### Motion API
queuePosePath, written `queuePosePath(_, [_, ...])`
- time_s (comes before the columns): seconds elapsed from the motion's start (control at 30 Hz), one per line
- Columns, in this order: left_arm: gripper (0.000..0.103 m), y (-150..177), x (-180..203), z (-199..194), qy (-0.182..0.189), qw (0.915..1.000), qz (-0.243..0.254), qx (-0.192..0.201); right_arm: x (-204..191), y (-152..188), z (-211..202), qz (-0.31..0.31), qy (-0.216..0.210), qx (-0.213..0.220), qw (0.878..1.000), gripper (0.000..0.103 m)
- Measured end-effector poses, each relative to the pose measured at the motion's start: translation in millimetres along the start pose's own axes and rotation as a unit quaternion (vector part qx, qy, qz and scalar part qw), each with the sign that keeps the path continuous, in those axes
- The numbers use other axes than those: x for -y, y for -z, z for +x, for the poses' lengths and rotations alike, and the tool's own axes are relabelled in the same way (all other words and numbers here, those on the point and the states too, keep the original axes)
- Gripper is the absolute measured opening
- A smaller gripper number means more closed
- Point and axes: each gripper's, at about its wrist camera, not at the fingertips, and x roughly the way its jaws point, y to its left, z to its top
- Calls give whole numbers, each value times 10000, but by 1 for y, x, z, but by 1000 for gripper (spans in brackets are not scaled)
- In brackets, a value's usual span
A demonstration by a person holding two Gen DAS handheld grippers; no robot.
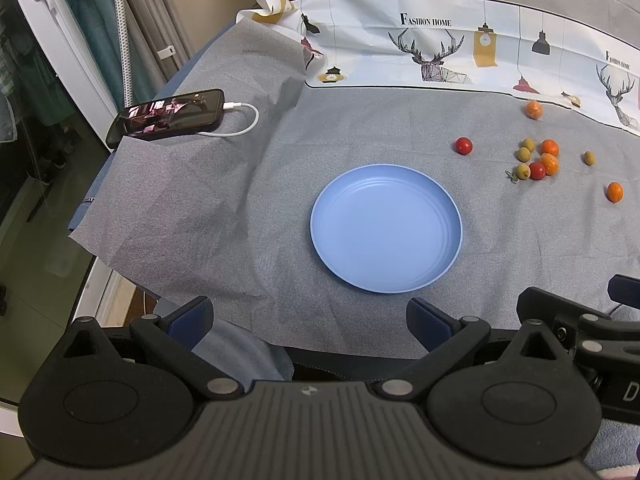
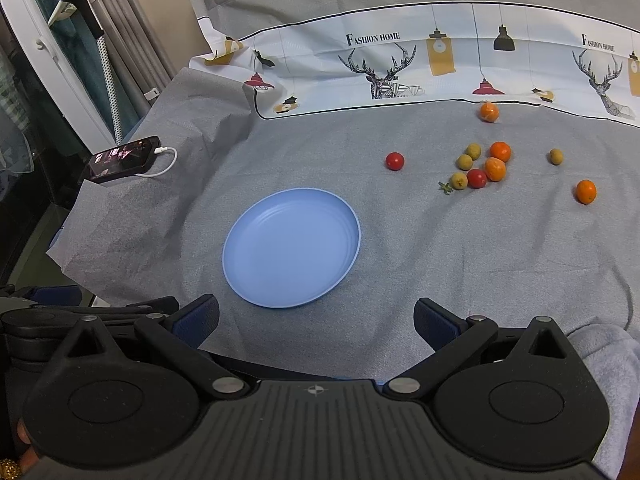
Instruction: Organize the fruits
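Note:
An empty blue plate [image 1: 320, 236] [image 2: 236, 264] lies on the grey cloth. Beyond it to the right are scattered small fruits: a lone red tomato [image 1: 463, 145] [image 2: 395, 161], a cluster of greenish fruits [image 1: 523, 154] [image 2: 465, 161], orange ones [image 1: 549, 147] [image 2: 500, 151] and a second tomato [image 1: 537, 170] [image 2: 477, 178]. Single orange fruits [image 1: 615, 192] [image 2: 586, 191] sit farther right and at the back [image 1: 534, 109] [image 2: 489, 112]. My left gripper [image 1: 310, 320] is open near the cloth's front edge, before the plate. My right gripper [image 2: 316, 320] is open too, just right of the plate's front, holding nothing.
A phone [image 1: 166, 115] [image 2: 120, 159] with a white charging cable lies at the table's left edge. A patterned white cloth [image 1: 440, 52] [image 2: 400, 64] runs along the back. The table drops off on the left to the floor and curtains.

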Motion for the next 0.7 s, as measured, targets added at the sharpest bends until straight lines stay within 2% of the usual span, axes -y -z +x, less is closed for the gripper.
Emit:
queuePosePath(0.27, [103,1,2,2,-7,10000,14,-37,1,1,0,53,-94,71,9999,103])
queuePosePath(0.6, [103,-3,7,11,52,9997,78,-226,7,1,10,288,-264,-122,9992,103])
queuePosePath(0.7, [103,-7,14,17,200,9990,178,-350,20,-2,10,575,-244,89,9980,103])
